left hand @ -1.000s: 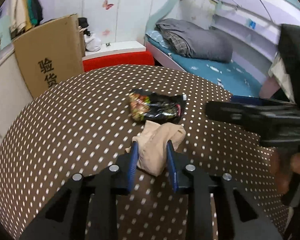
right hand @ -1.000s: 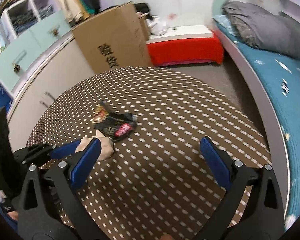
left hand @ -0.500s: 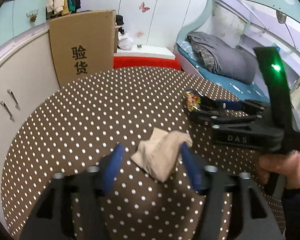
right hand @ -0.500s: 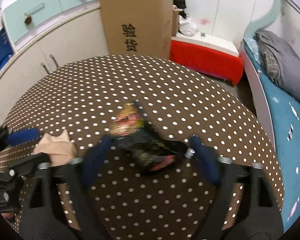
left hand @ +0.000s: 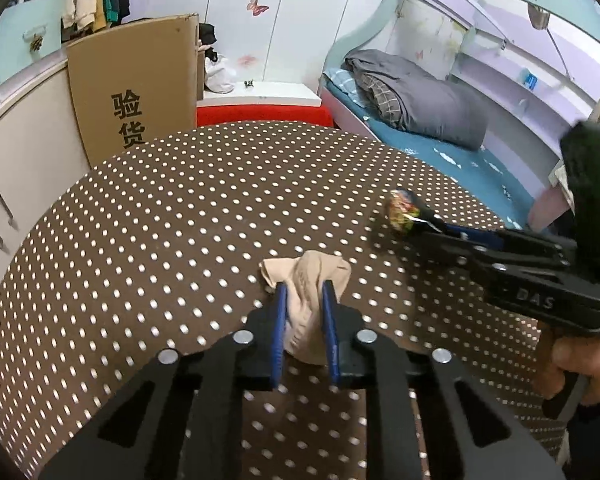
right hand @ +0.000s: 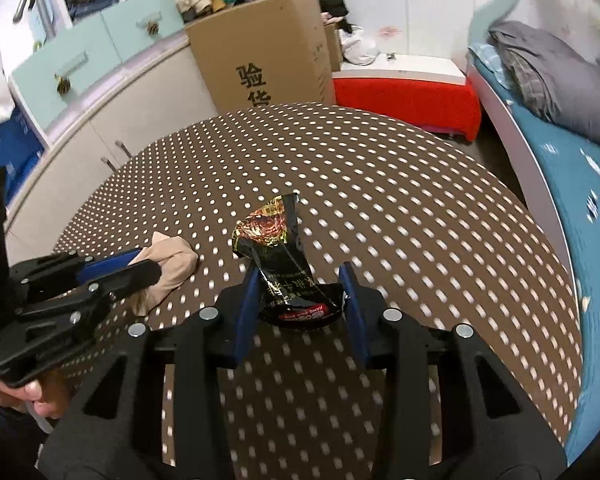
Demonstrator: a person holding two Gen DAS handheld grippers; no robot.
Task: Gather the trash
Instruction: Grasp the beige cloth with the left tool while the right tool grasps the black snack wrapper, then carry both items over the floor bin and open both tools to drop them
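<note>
Even indoor light, heavy fisheye bending at dark corners, slight motion blur

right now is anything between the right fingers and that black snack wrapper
Nothing visible. The black snack wrapper already lies between the right gripper fingers, which are closing around it. The beige cloth sits off to the side, clamped in the left gripper.
</note>
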